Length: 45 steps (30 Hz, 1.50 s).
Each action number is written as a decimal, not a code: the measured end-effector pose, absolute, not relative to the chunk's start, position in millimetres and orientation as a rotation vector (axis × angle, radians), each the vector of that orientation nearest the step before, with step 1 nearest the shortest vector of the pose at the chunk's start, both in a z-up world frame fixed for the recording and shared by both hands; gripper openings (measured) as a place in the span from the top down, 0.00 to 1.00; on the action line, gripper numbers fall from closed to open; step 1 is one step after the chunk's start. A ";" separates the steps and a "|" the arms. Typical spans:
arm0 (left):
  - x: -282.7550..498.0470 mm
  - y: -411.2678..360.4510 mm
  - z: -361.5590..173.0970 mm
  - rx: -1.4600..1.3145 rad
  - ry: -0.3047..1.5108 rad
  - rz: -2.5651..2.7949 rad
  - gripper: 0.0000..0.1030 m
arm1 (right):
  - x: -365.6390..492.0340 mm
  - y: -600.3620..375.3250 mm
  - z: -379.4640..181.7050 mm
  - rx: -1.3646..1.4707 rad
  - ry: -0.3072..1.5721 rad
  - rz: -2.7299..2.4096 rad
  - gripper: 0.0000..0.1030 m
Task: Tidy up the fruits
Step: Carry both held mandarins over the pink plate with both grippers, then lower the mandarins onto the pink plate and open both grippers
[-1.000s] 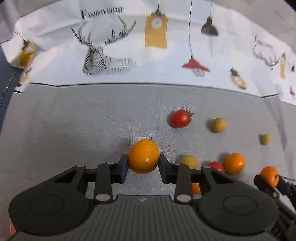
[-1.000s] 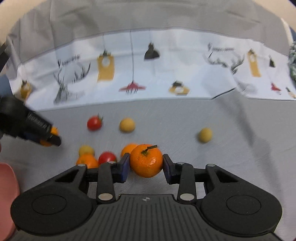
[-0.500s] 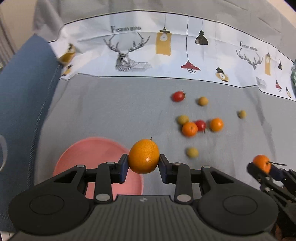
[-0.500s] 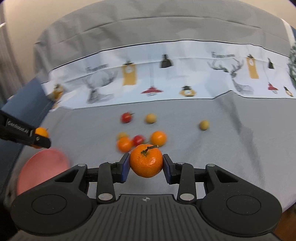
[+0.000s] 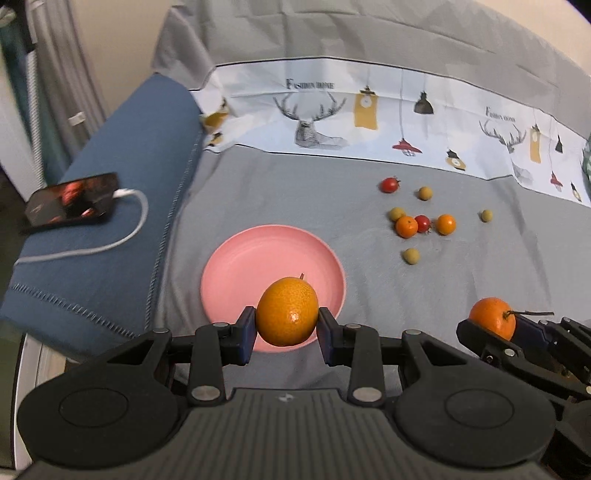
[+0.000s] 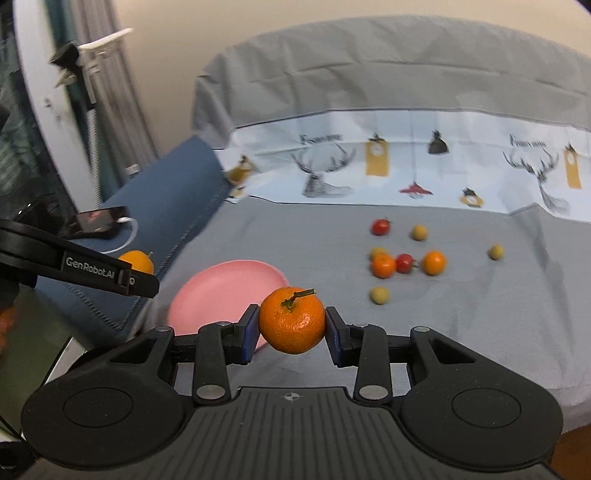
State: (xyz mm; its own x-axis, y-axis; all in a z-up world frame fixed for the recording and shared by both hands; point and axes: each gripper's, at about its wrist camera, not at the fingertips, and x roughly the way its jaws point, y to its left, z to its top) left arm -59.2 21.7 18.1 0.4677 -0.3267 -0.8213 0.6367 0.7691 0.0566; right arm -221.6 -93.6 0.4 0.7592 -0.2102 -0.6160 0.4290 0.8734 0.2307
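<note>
Fingers of the left gripper [image 5: 287,330] clamp a smooth orange [image 5: 287,312] above the pink plate [image 5: 236,266]; the right gripper [image 6: 291,332] pinches a stemmed tangerine [image 6: 291,320] nearby. Both fruits look light, soft-skinned, likely bruisable; a hold across the middle suits them.

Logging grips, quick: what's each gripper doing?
Left gripper: shut on the smooth orange fruit.
Right gripper: shut on the stemmed mandarin.

Grey cloth [image 5: 295,192] covers the table surface. Beyond it, a white printed band [image 5: 369,110] with deer and hanging lamps. Left of the grey cloth: blue fabric [image 5: 122,177], bearing a phone [image 5: 70,203] with white cable [image 5: 125,221]. Beige wall [image 6: 221,29] behind.
</note>
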 end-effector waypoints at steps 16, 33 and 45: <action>-62.1 65.1 21.2 0.316 0.905 -0.586 0.62 | -221.3 -52.7 14.3 0.261 0.631 -0.320 0.63; 3.3 61.8 -31.1 0.326 1.025 -0.514 0.62 | -150.1 -61.8 -24.6 0.242 0.750 -0.285 0.63; 66.4 39.8 -102.1 0.392 1.149 -0.452 0.62 | -67.5 -61.7 -87.6 0.188 0.885 -0.219 0.63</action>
State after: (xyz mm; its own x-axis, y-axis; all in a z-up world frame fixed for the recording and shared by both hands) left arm 66.4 39.8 -102.1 0.3388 -0.1406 -0.9303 0.5314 0.8446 0.0659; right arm -67.5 -61.7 -87.6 0.6137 -0.1117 -0.7816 0.2663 0.9612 0.0717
